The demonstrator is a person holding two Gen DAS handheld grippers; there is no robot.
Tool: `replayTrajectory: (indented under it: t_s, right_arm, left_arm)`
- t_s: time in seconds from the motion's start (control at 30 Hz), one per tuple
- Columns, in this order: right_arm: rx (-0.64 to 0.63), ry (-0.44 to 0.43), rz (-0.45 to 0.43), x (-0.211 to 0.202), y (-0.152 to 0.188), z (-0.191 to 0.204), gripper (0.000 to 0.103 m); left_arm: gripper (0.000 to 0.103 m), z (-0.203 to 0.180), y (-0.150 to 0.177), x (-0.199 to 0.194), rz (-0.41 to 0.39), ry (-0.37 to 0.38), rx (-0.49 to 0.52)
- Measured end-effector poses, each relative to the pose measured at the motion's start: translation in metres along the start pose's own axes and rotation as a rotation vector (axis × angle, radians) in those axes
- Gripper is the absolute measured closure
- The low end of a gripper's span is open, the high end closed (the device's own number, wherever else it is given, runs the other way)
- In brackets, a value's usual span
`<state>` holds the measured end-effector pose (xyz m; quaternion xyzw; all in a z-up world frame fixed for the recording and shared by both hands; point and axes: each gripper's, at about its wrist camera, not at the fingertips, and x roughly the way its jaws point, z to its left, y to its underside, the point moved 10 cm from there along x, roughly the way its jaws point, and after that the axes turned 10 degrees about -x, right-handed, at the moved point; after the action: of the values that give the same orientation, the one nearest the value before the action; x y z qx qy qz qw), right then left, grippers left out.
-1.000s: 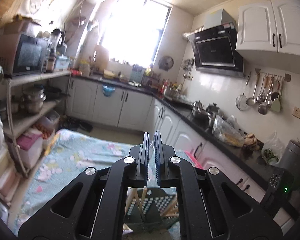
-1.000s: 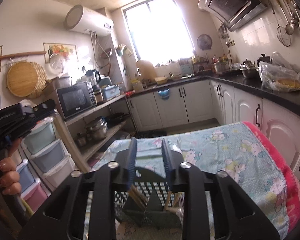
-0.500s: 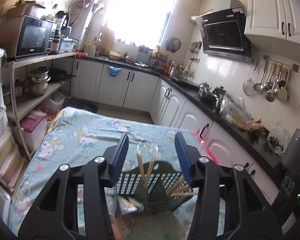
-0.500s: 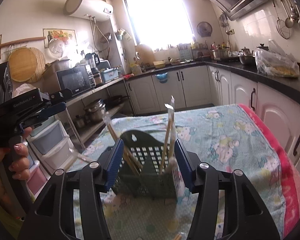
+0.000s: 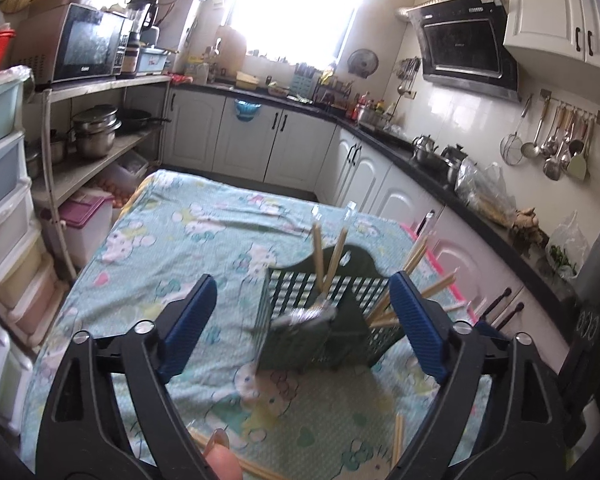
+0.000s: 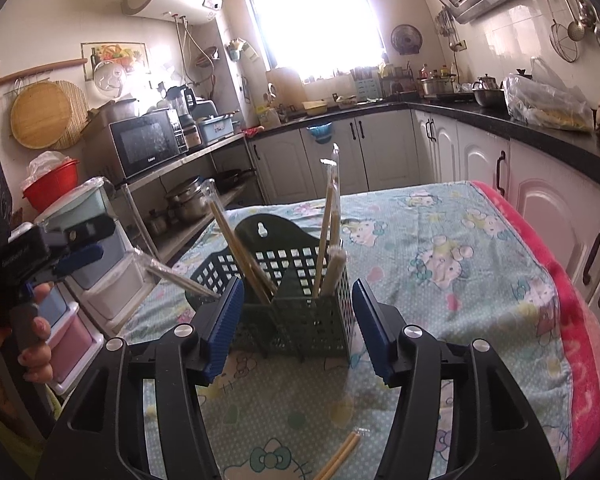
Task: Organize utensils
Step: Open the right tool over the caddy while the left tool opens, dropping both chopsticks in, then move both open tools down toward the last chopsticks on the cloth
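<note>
A dark green perforated utensil holder point(image 5: 324, 320) point(image 6: 292, 300) stands on the table's cartoon-print cloth point(image 5: 172, 248). Several wrapped wooden chopsticks point(image 6: 328, 236) stand in it, some leaning out sideways point(image 5: 420, 276). Loose chopsticks lie on the cloth in front of it point(image 6: 340, 456) point(image 5: 398, 440). My left gripper point(image 5: 300, 320) is open and empty, hovering just short of the holder. My right gripper point(image 6: 296, 328) is open and empty, its blue pads point(image 6: 224, 324) flanking the holder from the near side. The left gripper also shows at the left edge of the right wrist view point(image 6: 76, 244).
White drawer units point(image 5: 4, 220) and a shelf with pots and a microwave point(image 5: 88, 48) stand left of the table. A counter with white cabinets point(image 5: 440, 200) runs along the right. The cloth has a pink edge point(image 6: 580, 340) at the right.
Both grippers have opened from shut or nearly shut and tilted down toward the table. The holder and its chopsticks have come into full view between the fingers.
</note>
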<state>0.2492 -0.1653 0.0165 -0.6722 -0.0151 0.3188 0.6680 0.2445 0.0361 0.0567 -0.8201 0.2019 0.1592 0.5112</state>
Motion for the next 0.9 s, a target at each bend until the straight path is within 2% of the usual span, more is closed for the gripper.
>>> replayTrajectory:
  t_s: [0.23, 0.53, 0.9]
  right_arm:
    - [-0.008, -0.008, 0.033, 0.0, 0.015, 0.003, 0.047]
    - [-0.015, -0.014, 0.092, 0.001, 0.041, 0.004, 0.047]
    - [-0.019, -0.024, 0.169, 0.005, 0.074, 0.005, 0.046]
  left_arm:
    - [0.013, 0.021, 0.029, 0.007, 0.064, -0.034, -0.019]
    - [0.013, 0.045, 0.066, 0.018, 0.142, -0.078, -0.064]
    - [0.013, 0.077, 0.095, 0.024, 0.216, -0.126, -0.128]
